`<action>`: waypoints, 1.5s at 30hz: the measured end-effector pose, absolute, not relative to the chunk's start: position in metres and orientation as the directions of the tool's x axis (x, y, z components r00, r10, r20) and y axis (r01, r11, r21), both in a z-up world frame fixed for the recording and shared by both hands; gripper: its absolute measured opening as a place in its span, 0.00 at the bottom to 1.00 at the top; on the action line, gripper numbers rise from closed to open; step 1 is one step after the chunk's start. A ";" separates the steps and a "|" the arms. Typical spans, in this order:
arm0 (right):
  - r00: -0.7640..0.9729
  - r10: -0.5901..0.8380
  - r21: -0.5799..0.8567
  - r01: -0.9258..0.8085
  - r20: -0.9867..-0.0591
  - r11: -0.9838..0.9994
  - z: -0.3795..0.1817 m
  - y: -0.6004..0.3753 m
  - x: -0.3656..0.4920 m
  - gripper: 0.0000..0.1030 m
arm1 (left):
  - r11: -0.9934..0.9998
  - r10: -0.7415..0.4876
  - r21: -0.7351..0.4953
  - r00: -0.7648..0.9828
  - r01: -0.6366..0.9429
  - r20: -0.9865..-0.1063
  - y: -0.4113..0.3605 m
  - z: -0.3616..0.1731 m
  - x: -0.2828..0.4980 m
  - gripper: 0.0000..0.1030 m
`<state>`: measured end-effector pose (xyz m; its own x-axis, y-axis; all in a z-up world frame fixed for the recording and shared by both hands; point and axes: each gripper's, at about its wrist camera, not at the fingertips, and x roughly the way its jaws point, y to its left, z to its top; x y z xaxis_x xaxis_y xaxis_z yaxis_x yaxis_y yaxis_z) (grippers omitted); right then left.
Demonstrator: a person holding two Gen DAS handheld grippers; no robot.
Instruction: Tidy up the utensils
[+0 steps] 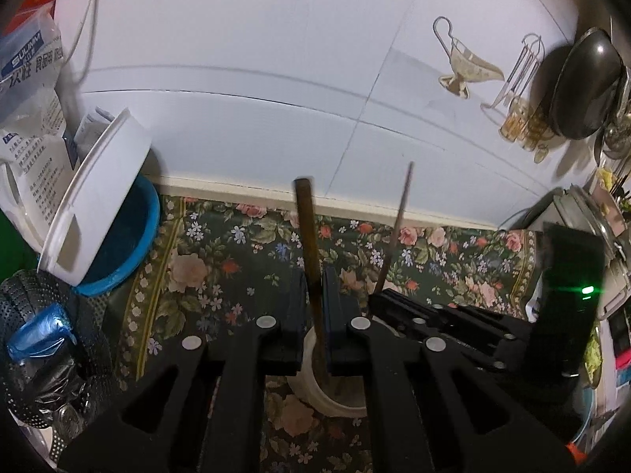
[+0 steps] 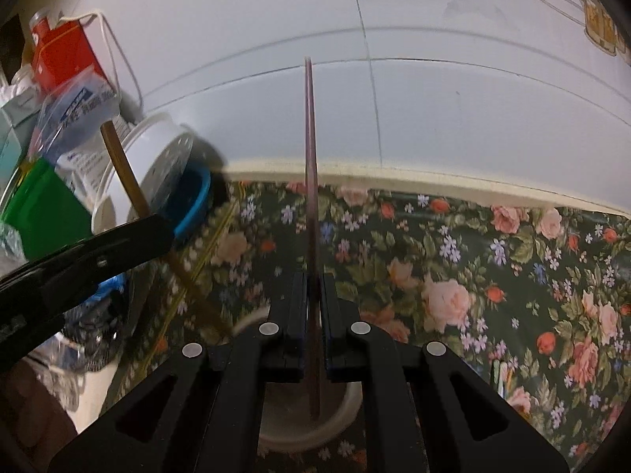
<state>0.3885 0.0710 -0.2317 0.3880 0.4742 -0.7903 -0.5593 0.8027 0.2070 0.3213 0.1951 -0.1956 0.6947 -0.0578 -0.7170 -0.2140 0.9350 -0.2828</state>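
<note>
My left gripper is shut on a brown chopstick that stands upright with its lower end inside a white cup on the floral cloth. My right gripper is shut on a thin purplish chopstick, also upright with its lower end in the same white cup. In the left wrist view the right gripper and its purplish chopstick show just right of mine. In the right wrist view the left gripper and the brown chopstick show at the left.
A white tub leans on a blue bowl at the left, with bags and boxes behind. A black perforated basket sits at the near left. Pans and a jar stand right. A white tiled wall backs the floral cloth.
</note>
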 end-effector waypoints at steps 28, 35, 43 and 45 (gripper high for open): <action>0.490 0.402 0.115 -0.515 -0.774 0.849 -0.147 -0.073 0.342 0.34 | 0.966 0.022 -0.158 0.676 -0.203 -0.737 0.093 -0.158 0.281 0.43; 0.456 0.342 0.116 -0.453 -0.822 0.884 -0.169 -0.120 0.343 0.34 | 0.970 -0.031 -0.169 0.600 -0.176 -0.799 0.056 -0.190 0.287 0.43; 0.336 0.307 0.158 -0.404 -0.891 0.901 -0.221 -0.147 0.347 0.34 | 0.975 -0.069 -0.159 0.477 -0.152 -0.876 0.022 -0.244 0.293 0.43; 0.293 0.310 0.178 -0.402 -0.904 0.898 -0.237 -0.147 0.348 0.34 | 0.977 -0.071 -0.153 0.450 -0.150 -0.890 0.018 -0.255 0.294 0.43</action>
